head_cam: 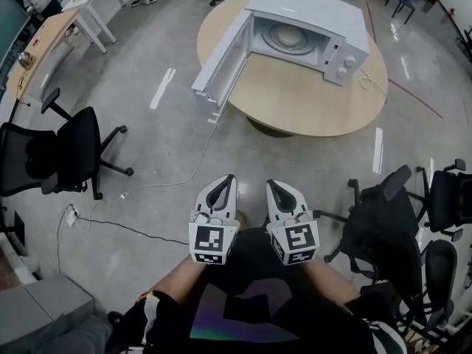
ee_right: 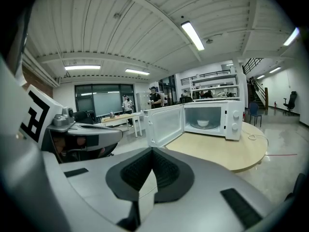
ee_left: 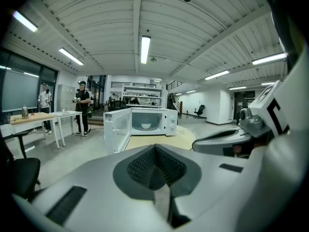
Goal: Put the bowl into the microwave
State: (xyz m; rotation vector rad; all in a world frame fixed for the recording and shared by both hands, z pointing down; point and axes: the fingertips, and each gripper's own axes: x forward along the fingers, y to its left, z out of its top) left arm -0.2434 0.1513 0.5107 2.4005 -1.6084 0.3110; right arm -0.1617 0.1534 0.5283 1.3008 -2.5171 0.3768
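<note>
Bowl point(ee_left: 146, 126) too small for detail (white), office chair point(head_cam: 451, 198) cropped

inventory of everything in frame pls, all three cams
microwave: 1, white, on the table, door open
bowl: 1, white, inside the microwave
table: 1, light wood, round, ahead of the person
office chairs: several, black, one at left, a group at right
desks: 2, one wood-topped, one white, far left
cable: 1, white, on the floor below the table
bystanders: 2, one in dark clothes, standing by the desks
left claw: 1, grey and white, shut, empty, held low in front
right claw: 1, grey and white, shut, empty, beside the left claw
</note>
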